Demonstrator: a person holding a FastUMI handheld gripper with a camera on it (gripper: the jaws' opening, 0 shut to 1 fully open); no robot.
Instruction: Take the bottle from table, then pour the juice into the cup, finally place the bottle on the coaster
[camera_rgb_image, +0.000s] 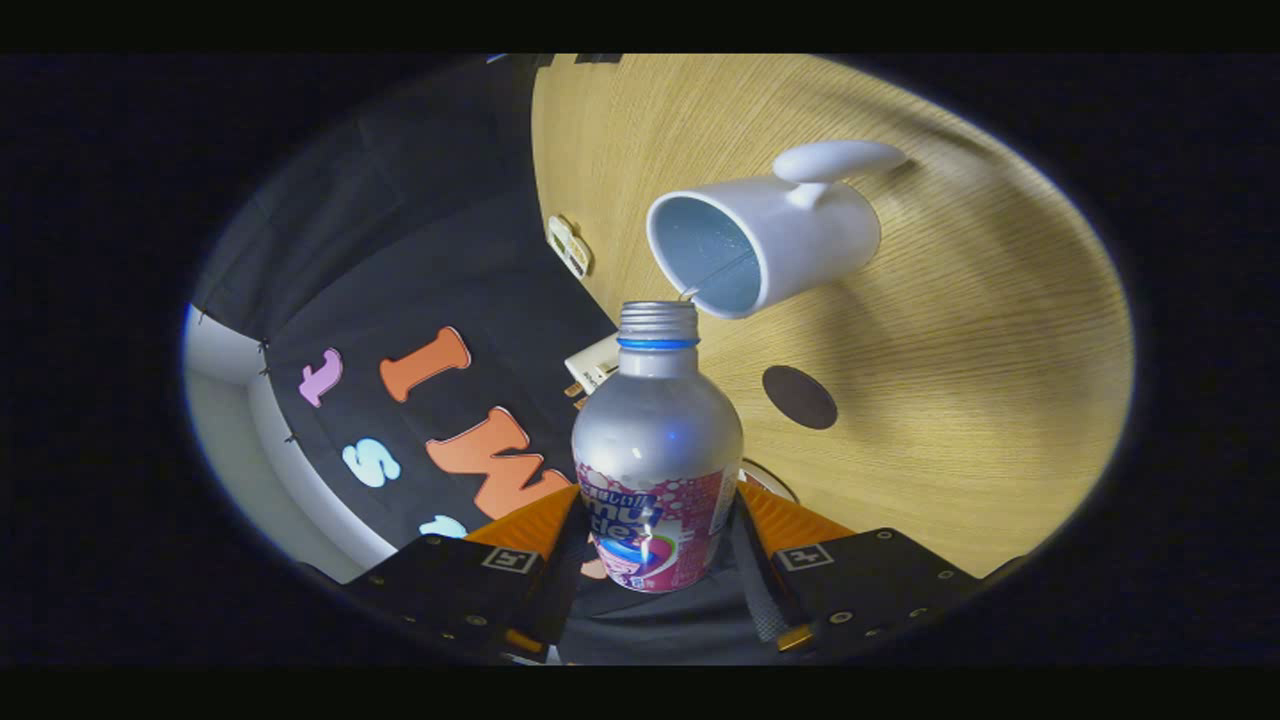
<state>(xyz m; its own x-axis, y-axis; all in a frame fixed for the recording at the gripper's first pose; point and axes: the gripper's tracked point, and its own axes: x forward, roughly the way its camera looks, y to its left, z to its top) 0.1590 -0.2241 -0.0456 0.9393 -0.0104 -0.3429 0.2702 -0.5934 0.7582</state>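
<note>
My gripper (655, 545) is shut on a silver bottle (657, 440) with a pink label, one finger on each side of its lower body. The bottle is tilted over, its uncapped threaded mouth (658, 315) with a blue ring below it reaching the rim of a white mug (770, 235). The mug stands on the wooden table (950, 380), its pale inside facing me and its handle (835, 160) on the far side. A thin trickle shows between the bottle mouth and the mug rim. A dark round coaster (799, 397) lies on the table beside the bottle's shoulder, nearer to me than the mug.
A small tag-like object (569, 245) sits at the table's edge by the black cloth wall. Another pale item (592, 365) lies at that edge just behind the bottle. A thin cable (770, 472) curves on the table near the fingers.
</note>
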